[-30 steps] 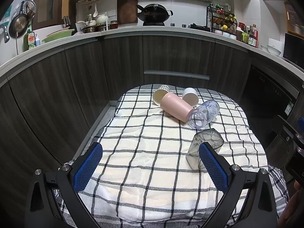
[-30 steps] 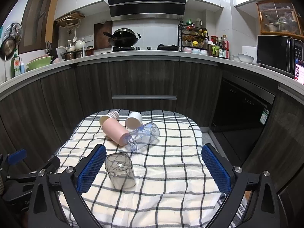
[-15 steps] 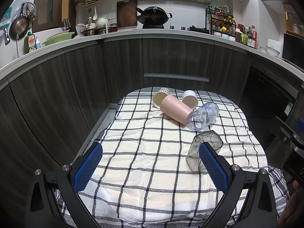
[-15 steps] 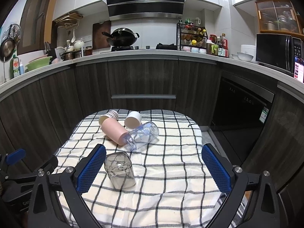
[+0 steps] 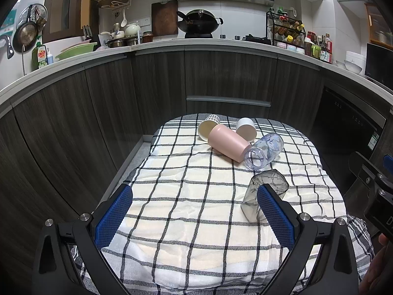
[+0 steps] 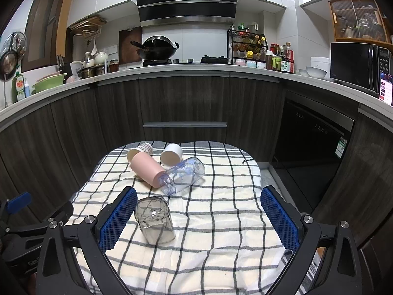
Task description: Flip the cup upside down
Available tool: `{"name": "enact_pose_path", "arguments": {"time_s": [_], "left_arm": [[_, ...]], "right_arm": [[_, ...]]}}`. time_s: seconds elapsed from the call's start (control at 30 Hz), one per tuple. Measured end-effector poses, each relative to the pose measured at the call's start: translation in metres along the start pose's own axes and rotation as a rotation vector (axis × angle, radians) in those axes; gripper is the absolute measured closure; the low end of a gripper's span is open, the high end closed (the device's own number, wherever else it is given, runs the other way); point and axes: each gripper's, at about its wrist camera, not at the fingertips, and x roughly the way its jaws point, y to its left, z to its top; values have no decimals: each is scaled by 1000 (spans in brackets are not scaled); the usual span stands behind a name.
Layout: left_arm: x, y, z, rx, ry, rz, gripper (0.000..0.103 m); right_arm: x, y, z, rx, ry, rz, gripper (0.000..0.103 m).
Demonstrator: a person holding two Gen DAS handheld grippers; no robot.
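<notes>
A smoky grey clear cup (image 5: 262, 196) (image 6: 155, 220) stands upside down on the checked cloth (image 5: 186, 196), base up. Behind it lie a pink cup (image 5: 227, 142) (image 6: 147, 169), a clear cup with blue print (image 5: 265, 151) (image 6: 184, 175), a white cup (image 5: 246, 129) (image 6: 172, 154) and a ribbed paper cup (image 5: 208, 125) (image 6: 140, 150), all on their sides. My left gripper (image 5: 194, 212) is open and empty; its right finger overlaps the grey cup in view. My right gripper (image 6: 199, 215) is open and empty; the grey cup is by its left finger.
The cloth-covered table (image 6: 221, 221) sits in front of dark wood cabinets (image 5: 221, 78). A dishwasher (image 6: 312, 147) is at the right. The worktop (image 6: 196, 67) carries a wok, bottles and dishes. The left gripper's body (image 6: 27, 223) shows at the lower left of the right wrist view.
Both cameras have drifted slightly, so the cups sit a little higher or lower in view. The cups have not moved and both grippers stay open.
</notes>
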Motion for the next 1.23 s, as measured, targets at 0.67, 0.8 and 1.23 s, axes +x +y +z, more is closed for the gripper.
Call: {"name": "enact_pose_path", "arguments": {"time_s": [0.67,0.8,1.23], "left_arm": [[-2,3,2,-3,-7,-1,0],[1,5,2,-13,8,-5,0],[7,5,-2,-25,30,3,0]], "right_arm": [[1,1,-2,5,4,-3,2],[1,2,-2,4,3,-3,2],[2,1,-1,4,8,-4,2]]}}
